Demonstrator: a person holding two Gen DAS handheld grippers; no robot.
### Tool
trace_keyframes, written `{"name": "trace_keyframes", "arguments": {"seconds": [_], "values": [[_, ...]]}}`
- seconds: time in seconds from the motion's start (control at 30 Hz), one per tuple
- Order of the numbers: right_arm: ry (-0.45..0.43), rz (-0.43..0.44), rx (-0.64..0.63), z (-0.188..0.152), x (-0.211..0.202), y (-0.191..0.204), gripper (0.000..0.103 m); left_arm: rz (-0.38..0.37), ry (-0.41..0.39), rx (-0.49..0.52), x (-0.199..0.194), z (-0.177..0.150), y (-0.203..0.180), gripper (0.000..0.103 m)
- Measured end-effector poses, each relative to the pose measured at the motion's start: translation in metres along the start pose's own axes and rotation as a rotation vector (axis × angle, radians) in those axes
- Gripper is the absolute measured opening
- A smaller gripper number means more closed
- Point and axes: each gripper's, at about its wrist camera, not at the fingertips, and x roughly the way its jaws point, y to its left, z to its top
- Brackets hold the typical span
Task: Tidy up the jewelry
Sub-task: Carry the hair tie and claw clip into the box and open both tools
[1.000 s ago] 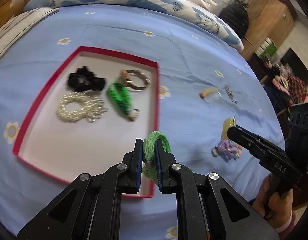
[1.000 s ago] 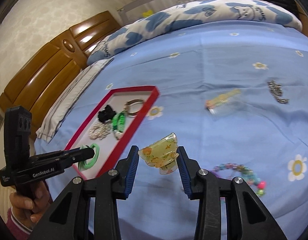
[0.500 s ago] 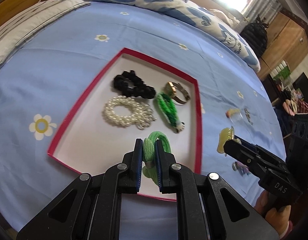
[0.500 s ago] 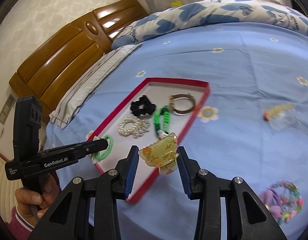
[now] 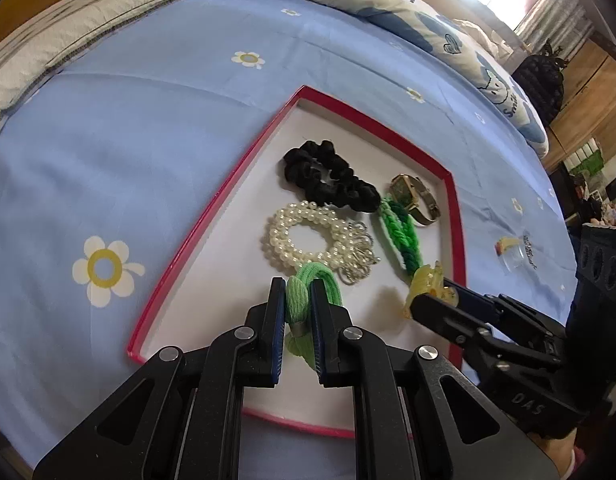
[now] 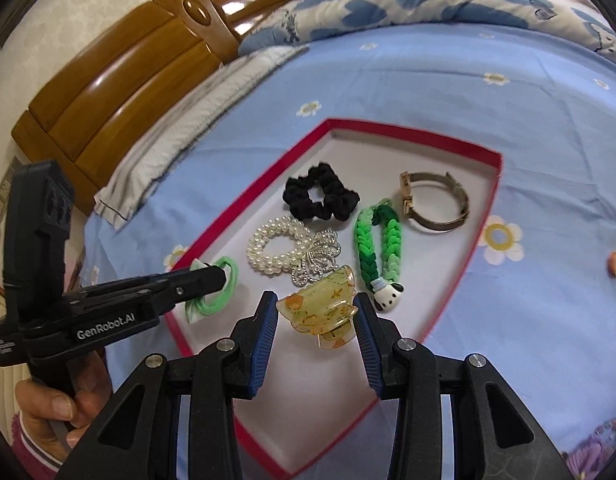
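A red-rimmed white tray [image 5: 212, 216] [image 6: 484, 160] lies on the blue bed sheet. In it lie a black scrunchie [image 5: 328, 176] [image 6: 320, 196], a pearl bracelet [image 5: 308, 240] [image 6: 284, 248], a green braided strap [image 5: 400, 232] [image 6: 380, 240] and a watch [image 5: 416, 198] [image 6: 436, 200]. My left gripper [image 5: 298, 292] [image 6: 216, 276] is shut on a green hair tie [image 5: 308, 284] [image 6: 220, 292], held over the tray's near part. My right gripper [image 6: 316, 312] [image 5: 424, 300] is shut on a yellow translucent hair claw [image 6: 320, 308] [image 5: 428, 280], held over the tray's right side.
A small clear item with a chain [image 5: 516, 252] lies on the sheet right of the tray. A beaded bracelet [image 6: 600, 440] shows at the lower right edge of the right wrist view. Pillows [image 6: 428, 4] and a wooden headboard [image 6: 128, 80] stand behind.
Both grippers have moved left over the tray with their loads. The hair tie and the hair claw now hang above the tray's white floor instead of beside it.
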Motion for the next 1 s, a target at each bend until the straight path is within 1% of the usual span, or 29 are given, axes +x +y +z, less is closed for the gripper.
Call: {"name": "trace_keyframes", "arguments": {"seconds": [0.2, 0.3, 0.4, 0.5, 0.57, 0.6, 0.63, 0.67, 0.93, 1.0], "values": [[0.053, -0.029, -0.008, 0.000, 0.022, -0.004, 0.039, 0.027, 0.026, 0.004, 0.015, 0.000, 0.003, 0.010], [0.055, -0.026, -0.010, 0.000, 0.025, -0.004, 0.042, 0.034, 0.031, 0.016, 0.018, -0.002, 0.002, 0.011], [0.058, -0.025, -0.014, 0.000, 0.025, -0.004, 0.043, 0.042, 0.035, 0.024, 0.019, -0.004, 0.002, 0.012], [0.059, -0.030, -0.014, 0.001, 0.025, -0.004, 0.043, 0.047, 0.040, 0.021, 0.020, -0.004, 0.003, 0.016], [0.056, -0.031, -0.018, 0.001, 0.023, -0.003, 0.047, 0.045, 0.043, 0.020, 0.020, -0.003, 0.002, 0.026], [0.052, -0.033, -0.021, 0.000, 0.021, -0.002, 0.048, 0.047, 0.042, 0.021, 0.018, -0.003, 0.002, 0.038], [0.049, -0.032, -0.022, 0.000, 0.020, -0.001, 0.052, 0.056, 0.035, 0.024, 0.016, -0.003, 0.002, 0.042], [0.046, -0.030, -0.022, -0.001, 0.019, -0.001, 0.054, 0.061, 0.030, 0.027, 0.014, -0.002, 0.001, 0.042], [-0.007, -0.017, 0.014, -0.007, -0.010, -0.004, 0.055, 0.047, 0.008, 0.007, -0.006, -0.005, 0.003, 0.042], [-0.028, -0.014, 0.021, -0.010, -0.021, -0.004, 0.058, 0.044, 0.005, 0.004, -0.010, -0.007, 0.002, 0.042]]}}
